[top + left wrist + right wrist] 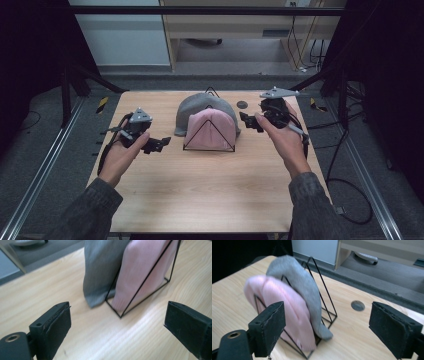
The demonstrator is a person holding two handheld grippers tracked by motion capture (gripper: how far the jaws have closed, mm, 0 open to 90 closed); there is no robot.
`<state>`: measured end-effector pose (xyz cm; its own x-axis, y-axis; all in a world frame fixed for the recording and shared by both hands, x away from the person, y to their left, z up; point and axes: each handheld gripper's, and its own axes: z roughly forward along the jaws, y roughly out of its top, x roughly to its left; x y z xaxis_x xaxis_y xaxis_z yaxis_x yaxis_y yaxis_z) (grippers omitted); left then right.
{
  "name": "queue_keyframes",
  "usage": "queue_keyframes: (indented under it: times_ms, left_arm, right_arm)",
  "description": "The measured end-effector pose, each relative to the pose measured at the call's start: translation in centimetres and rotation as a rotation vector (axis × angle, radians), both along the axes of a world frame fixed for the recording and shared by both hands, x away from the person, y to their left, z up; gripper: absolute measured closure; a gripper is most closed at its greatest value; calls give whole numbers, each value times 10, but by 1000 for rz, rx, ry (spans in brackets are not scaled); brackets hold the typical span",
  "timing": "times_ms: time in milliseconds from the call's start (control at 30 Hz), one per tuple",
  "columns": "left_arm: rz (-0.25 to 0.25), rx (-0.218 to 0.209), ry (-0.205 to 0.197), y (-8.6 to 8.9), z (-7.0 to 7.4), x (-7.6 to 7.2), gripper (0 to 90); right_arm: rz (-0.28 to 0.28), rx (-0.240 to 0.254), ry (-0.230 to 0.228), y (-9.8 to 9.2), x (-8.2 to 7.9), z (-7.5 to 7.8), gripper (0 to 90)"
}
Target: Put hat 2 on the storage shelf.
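Observation:
A pink knit hat (210, 129) and a grey knit hat (197, 107) stand side by side in a black wire rack (209, 148) at the middle back of the wooden table (200, 190). My left gripper (161, 143) hovers just left of the rack, open, with nothing between its fingers. My right gripper (247, 121) hovers just right of the rack, also open and empty. The left gripper (117, 325) faces the grey hat (100, 270), the pink hat (142, 270) and the rack (140, 287). The right gripper (327, 325) faces the pink hat (289, 305), grey hat (297, 277) and rack (322, 281).
A small dark round disc (242, 104) lies flush in the table behind the right gripper, seen also as the disc (358, 305). Metal rails run along both sides of the table. Cables (350, 200) lie on the floor at the right.

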<state>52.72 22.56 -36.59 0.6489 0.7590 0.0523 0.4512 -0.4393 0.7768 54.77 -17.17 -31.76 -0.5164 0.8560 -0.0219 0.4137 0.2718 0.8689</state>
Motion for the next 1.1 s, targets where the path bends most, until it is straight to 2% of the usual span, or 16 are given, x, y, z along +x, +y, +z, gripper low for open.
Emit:
queue_keyframes:
  times_ms: [133,233,367,467,567,700,767,900,967,1033,1100]
  left_arm:
    - [8,38,19,16,-11,-7,62]
    - [18,47,28,24,-19,-8,60]
    - [19,60,33,30,-29,-13,60]
    - [15,78,55,31,-42,-17,60]
    - [4,97,85,32,-54,-22,60]
    - [-25,138,152,33,-78,-27,59]
    - [-19,156,161,33,-88,-28,59]
    - [-7,119,183,36,-103,-30,60]
    - [-3,132,189,37,-111,-31,60]
    - [10,143,196,37,-118,-31,60]
    - [21,134,221,38,-123,-31,60]
  right_arm:
    - [-21,-11,5,-15,-15,-9,145]
    - [-29,-20,4,-24,-19,-17,149]
    - [-35,-38,10,-35,-25,-32,157]
    - [-46,-40,30,-42,-29,-48,159]
    - [-56,-39,61,-46,-35,-65,159]
    - [-62,-28,101,-49,-44,-91,159]
    - [-65,-9,129,-50,-49,-107,158]
    - [-68,-7,179,-49,-56,-136,154]
    - [-68,-15,199,-48,-58,-148,145]
    - [-67,-24,238,-47,-59,-159,135]
    - [-70,-37,268,-45,-60,-170,128]
